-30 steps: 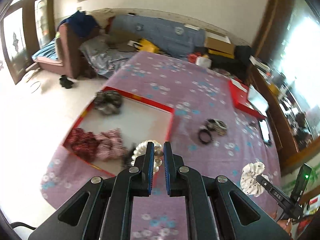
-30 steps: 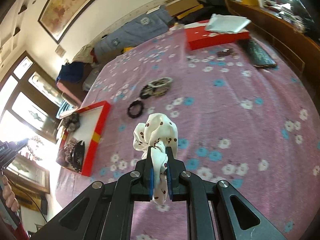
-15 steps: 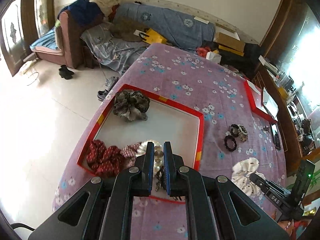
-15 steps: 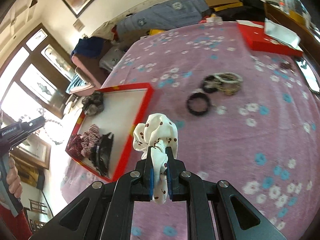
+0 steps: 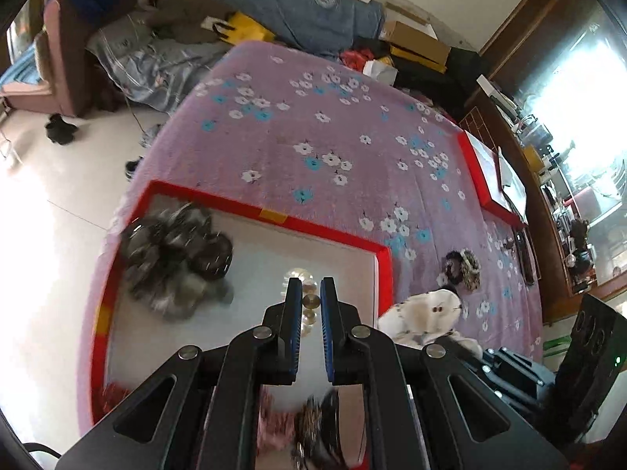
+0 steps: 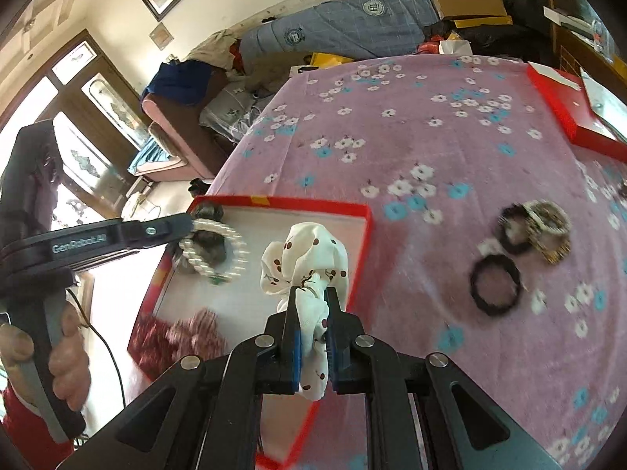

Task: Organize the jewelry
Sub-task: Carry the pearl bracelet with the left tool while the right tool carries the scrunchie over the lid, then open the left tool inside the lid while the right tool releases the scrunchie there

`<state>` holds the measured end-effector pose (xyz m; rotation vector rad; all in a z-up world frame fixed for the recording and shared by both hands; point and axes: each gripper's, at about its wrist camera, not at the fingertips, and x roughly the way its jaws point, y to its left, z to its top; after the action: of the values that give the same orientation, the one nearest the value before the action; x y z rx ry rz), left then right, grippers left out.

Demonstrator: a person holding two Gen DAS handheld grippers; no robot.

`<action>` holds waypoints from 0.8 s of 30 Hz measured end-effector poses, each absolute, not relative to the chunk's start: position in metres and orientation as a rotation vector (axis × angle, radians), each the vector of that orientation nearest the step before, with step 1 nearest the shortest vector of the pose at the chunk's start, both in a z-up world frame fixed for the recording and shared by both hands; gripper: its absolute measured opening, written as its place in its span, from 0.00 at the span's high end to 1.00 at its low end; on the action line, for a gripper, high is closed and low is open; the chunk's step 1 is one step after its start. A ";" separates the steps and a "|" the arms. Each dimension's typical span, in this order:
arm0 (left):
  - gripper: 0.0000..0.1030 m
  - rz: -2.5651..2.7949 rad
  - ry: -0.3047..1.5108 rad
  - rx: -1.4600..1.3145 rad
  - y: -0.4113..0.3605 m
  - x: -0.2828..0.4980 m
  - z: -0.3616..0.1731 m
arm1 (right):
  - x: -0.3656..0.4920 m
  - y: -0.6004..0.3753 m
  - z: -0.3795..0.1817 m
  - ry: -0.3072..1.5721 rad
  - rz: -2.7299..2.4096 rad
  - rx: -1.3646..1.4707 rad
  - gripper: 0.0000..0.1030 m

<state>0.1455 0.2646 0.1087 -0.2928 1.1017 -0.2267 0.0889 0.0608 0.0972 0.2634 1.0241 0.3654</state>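
Now, right gripper [image 6: 311,297]: your jaws are pinching the white spotted scrunchie [image 6: 305,262], whose bunched top stands above the tips and whose tail hangs down between the pads.
Scrunchie's place: you hold it over the near right corner of the red tray [image 6: 362,235], above the rim and not touching the tray floor.
Left gripper [image 5: 311,288]: your jaws are pressed nearly together on the pearl bracelet [image 6: 213,250], gripped at its rim; in the left wrist view only a few pale beads [image 5: 309,301] show in the narrow gap.
Bracelet's place: it hangs from the tips over the far left part of the tray, in front of the dark grey scrunchie [image 5: 176,258] that lies in that corner.
Left hand [image 6: 58,360]: it wraps the grey handle at the left edge of the right wrist view, with a red sleeve below it.
Tray's near end: red and pink scrunchies [image 6: 176,340] lie there, blurred; a dark clip [image 5: 317,431] sits beside them in the left wrist view.
Surface: a purple cloth with white and blue flowers [image 6: 431,149] covers it.
Right of the tray: a black ring [image 6: 495,286] lies on the cloth, with a cluster of dark and beaded bands [image 6: 537,227] just beyond it.
Far right: a red box [image 6: 568,113] rests at the edge of the cloth.
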 end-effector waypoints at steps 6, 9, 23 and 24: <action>0.92 -0.171 1.137 -0.227 0.269 0.185 0.077 | 0.129 0.075 0.078 1.074 0.339 0.314 0.89; 0.92 -0.128 1.146 -0.173 0.273 0.196 0.065 | 0.143 0.083 0.066 1.101 0.327 0.318 0.89; 0.84 -0.122 1.124 -0.159 0.277 0.189 0.072 | 0.166 0.103 0.041 1.151 0.305 0.272 0.87; 0.80 -0.122 1.117 -0.164 0.277 0.186 0.076 | 0.167 0.104 0.040 1.151 0.307 0.269 0.87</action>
<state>0.1860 0.2771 0.0760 -0.1636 1.1171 -0.1225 0.1669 0.1036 0.0400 0.2689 1.1512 0.3066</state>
